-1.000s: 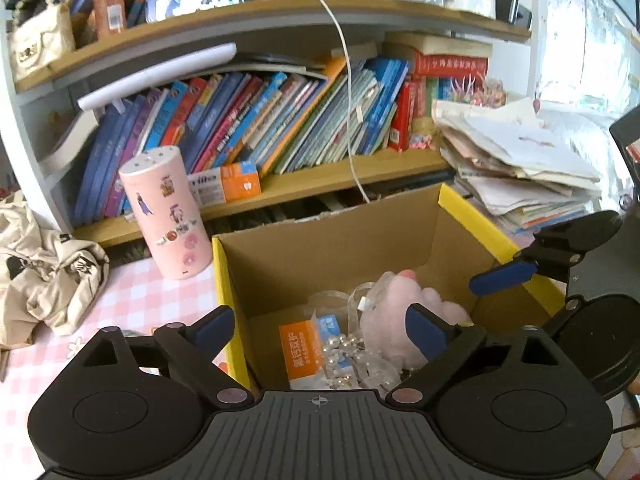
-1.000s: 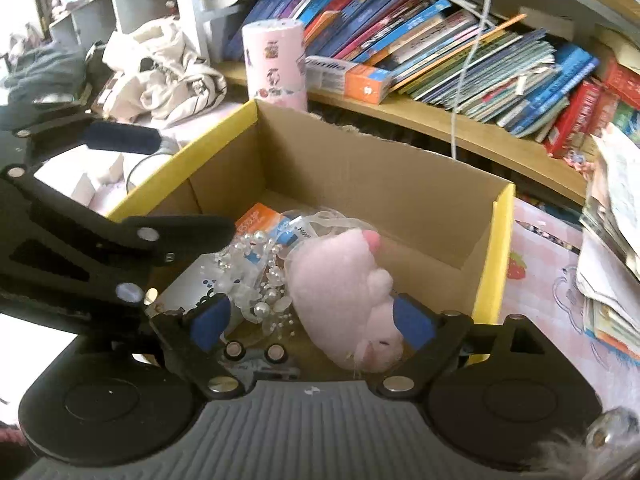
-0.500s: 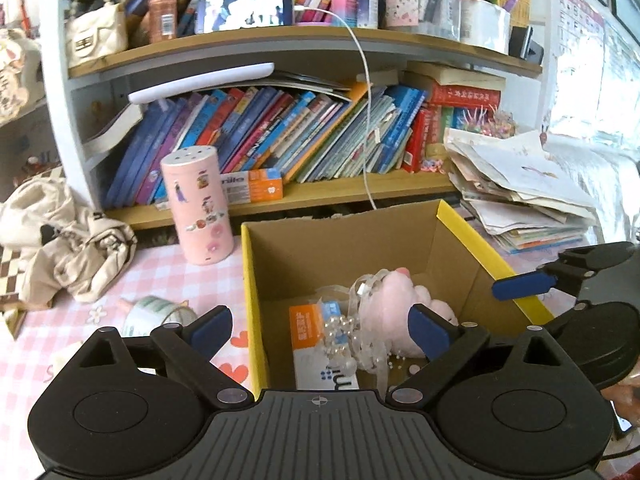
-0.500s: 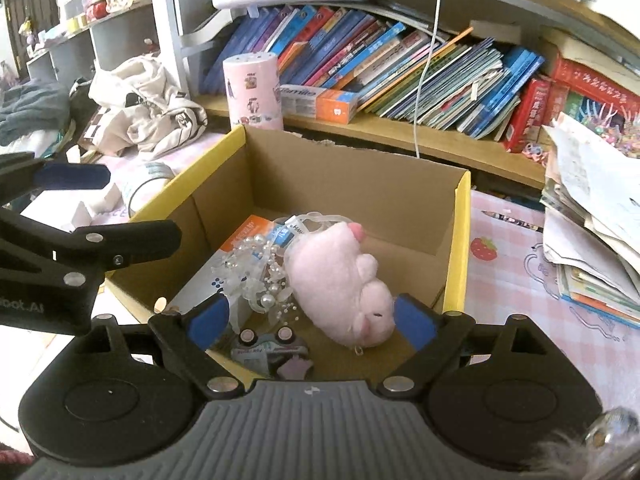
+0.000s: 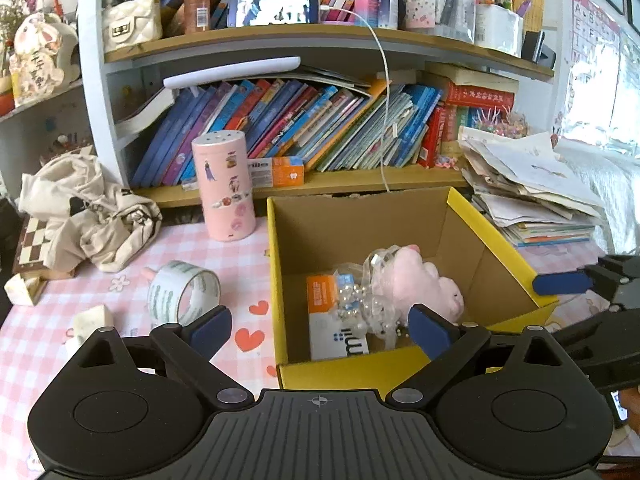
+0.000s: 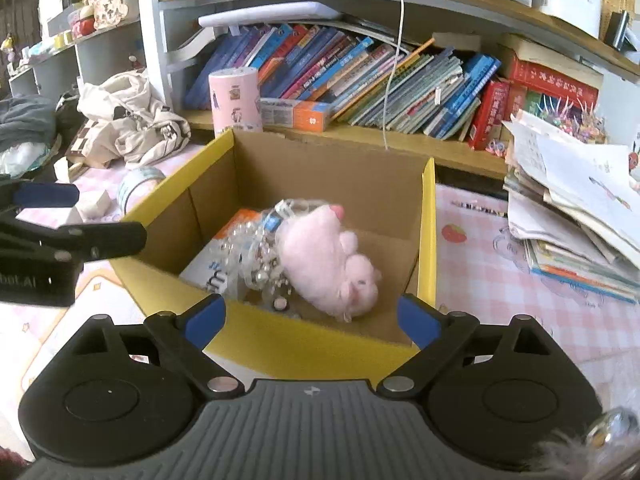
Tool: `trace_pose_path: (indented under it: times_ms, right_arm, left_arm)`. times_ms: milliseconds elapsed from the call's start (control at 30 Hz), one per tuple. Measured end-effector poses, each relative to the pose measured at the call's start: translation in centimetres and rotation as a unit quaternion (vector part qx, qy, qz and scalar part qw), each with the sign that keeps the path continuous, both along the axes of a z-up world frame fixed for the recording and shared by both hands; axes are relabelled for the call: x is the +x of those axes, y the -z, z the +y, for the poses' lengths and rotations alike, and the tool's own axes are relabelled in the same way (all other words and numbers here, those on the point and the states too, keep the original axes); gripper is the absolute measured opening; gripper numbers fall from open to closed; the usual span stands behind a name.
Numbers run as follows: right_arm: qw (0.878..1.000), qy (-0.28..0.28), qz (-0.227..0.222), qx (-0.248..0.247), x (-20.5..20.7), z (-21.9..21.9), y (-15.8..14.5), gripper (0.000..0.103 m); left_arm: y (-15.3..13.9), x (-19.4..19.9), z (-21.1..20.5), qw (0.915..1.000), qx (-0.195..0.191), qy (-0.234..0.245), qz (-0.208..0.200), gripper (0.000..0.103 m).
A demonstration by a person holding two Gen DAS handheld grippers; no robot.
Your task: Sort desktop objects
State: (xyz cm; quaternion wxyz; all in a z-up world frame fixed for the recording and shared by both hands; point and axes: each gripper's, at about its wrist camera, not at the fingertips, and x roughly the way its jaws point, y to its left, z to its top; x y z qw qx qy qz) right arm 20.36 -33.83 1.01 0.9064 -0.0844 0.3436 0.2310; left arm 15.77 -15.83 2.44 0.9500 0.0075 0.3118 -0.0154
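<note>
Now pulled back from the box (image 5: 376,372), both grippers empty: left gripper (image 5: 320,328) fingers apart, right gripper (image 6: 312,318) jaws opening, nothing between. Plush (image 6: 328,256) lying inside; tape (image 5: 182,294) newly visible on cloth, probably next.

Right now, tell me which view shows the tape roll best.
The left wrist view: the tape roll lies in full sight on the pink cloth, left of the box. In the right wrist view the box wall hides most of it.
</note>
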Motion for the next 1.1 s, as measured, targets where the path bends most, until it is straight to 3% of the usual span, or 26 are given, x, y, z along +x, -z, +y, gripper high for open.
trace_pose_path:
  times_ms: [567,1100]
  right_arm:
    - [0.999,0.005,-0.034,-0.023,-2.7,0.3,0.4,0.097]
    - [0.997,0.078,0.014,-0.02,-3.6,1.2,1.9,0.097]
  left_arm:
    - [1.7,-1.7,0.4,0.9997,0.001,-0.016,0.018,0.097]
    - [2.5,-2.9,2.8,0.9993,-0.005,0.028,0.026,0.097]
